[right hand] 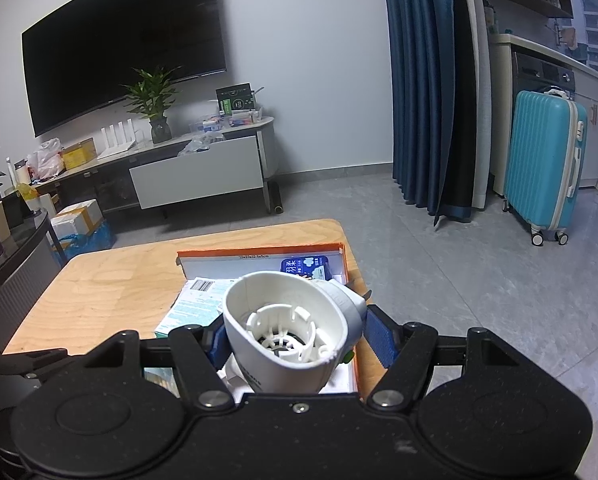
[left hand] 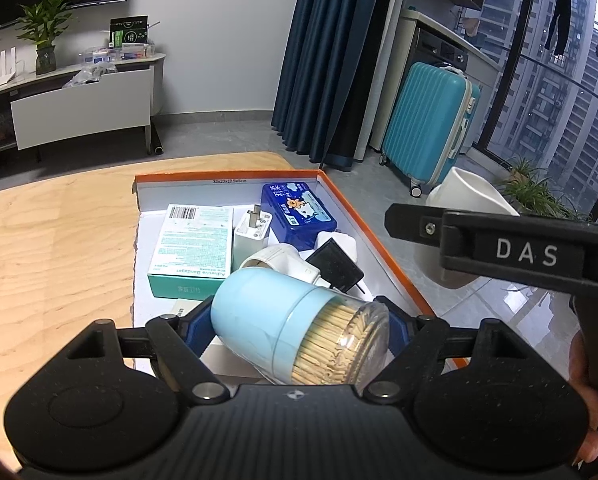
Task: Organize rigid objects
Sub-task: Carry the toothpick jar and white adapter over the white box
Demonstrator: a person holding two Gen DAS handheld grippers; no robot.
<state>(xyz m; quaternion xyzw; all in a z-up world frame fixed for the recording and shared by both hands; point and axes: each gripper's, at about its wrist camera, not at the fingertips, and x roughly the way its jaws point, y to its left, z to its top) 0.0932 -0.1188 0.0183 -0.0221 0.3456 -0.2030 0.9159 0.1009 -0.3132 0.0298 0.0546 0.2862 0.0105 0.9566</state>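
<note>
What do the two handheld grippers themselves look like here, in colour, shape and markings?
Both are matte black plastic. The left gripper and right gripper each have a ribbed body, two rounded lobes with circular discs, silver pivot bolts on scissor-like links, and blue fingers. Seen from the left wrist camera, the right unit's side bears white "DAS" lettering and a small screw. No cables or sleeves show.

The toothpick jar [left hand: 299, 336] has a pale blue body, a clear end and tan sticks inside. The box [left hand: 363, 220] is white with an orange rim. The tin [left hand: 297, 216] in it is dark blue with a cartoon print; the carton [left hand: 193, 248] is white and teal. The table [left hand: 55, 248] shows light wood grain. The fingers [right hand: 381, 338] have blue pads. The cup [right hand: 287, 328] is white.
</note>
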